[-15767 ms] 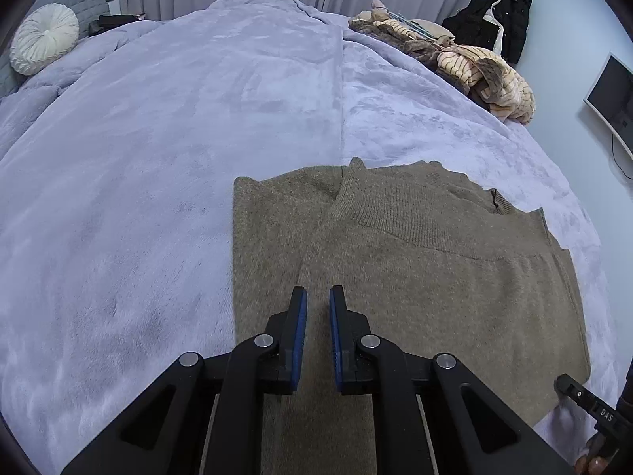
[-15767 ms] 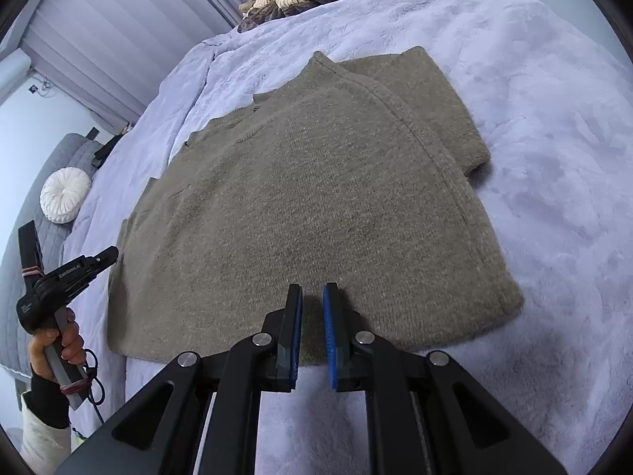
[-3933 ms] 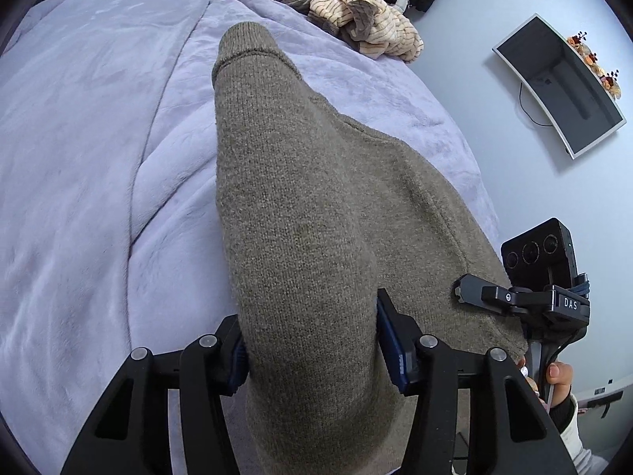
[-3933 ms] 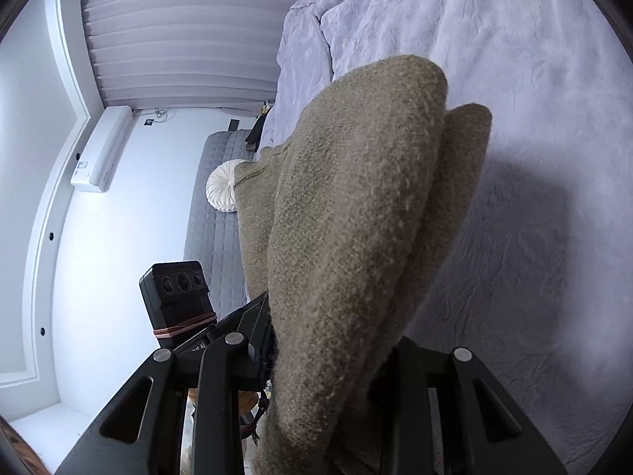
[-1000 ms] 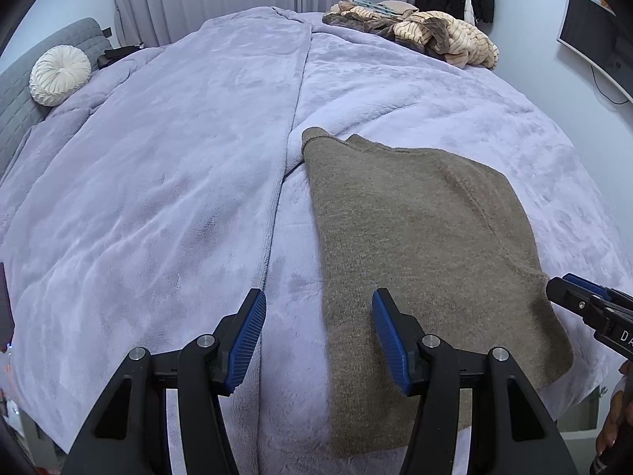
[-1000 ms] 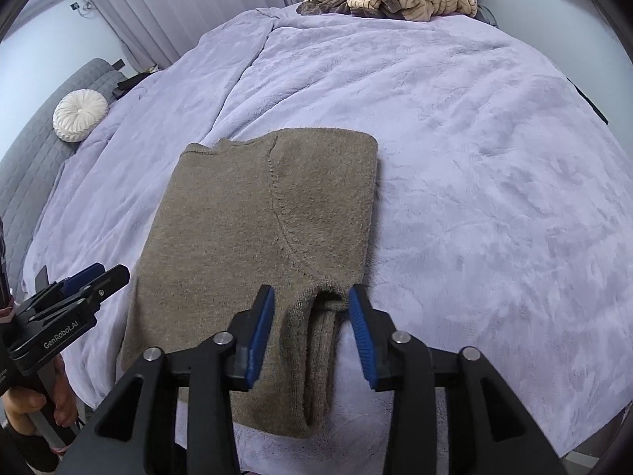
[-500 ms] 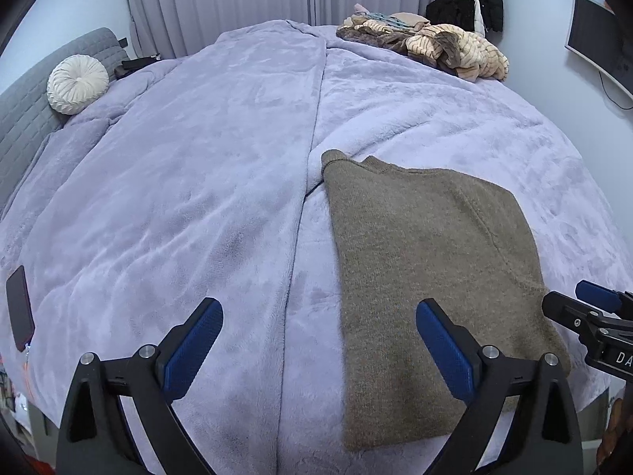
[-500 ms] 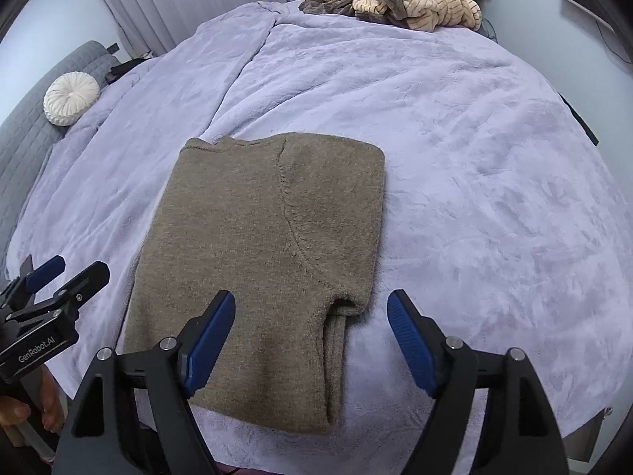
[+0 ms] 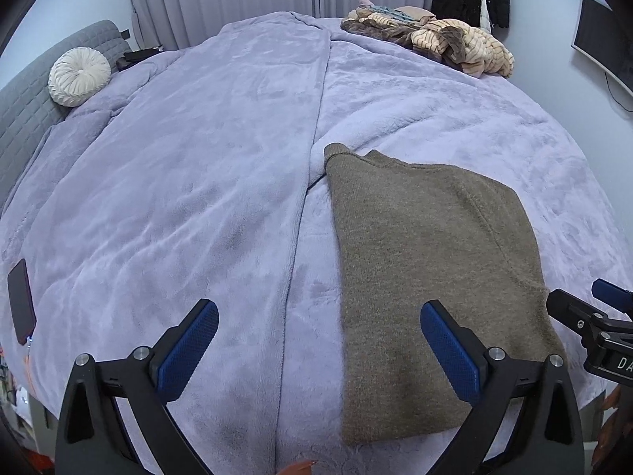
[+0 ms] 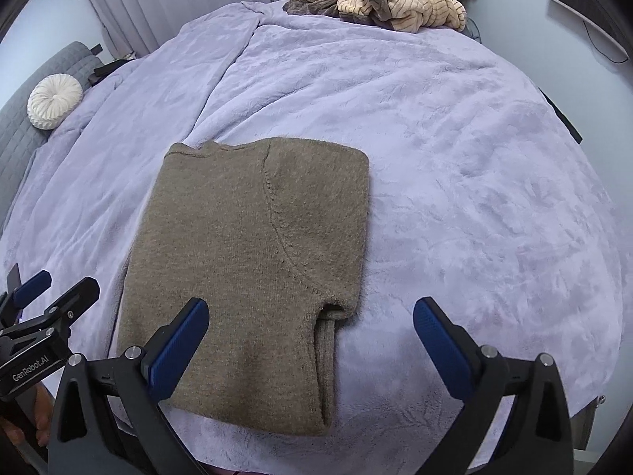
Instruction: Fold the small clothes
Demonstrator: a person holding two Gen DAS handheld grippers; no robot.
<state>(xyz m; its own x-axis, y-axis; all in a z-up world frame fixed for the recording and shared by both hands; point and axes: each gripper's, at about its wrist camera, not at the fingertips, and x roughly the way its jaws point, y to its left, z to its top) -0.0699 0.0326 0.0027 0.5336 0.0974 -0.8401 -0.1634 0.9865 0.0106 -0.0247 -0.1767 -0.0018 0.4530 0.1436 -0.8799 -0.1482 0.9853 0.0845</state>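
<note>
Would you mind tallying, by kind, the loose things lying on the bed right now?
Folded brown sweater: 1
Pile of unfolded clothes at the far edge: 1 pile; the separate pieces cannot be counted
Round white cushion: 1
Dark phone: 1
Total: 4, taking the pile as one

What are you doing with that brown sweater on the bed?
A person is folding clothes with a claw in each hand. The brown sweater lies folded flat on the purple blanket. The left claw and the right claw have just been opening and hold nothing. More clothes sit in a pile at the far end.
</note>
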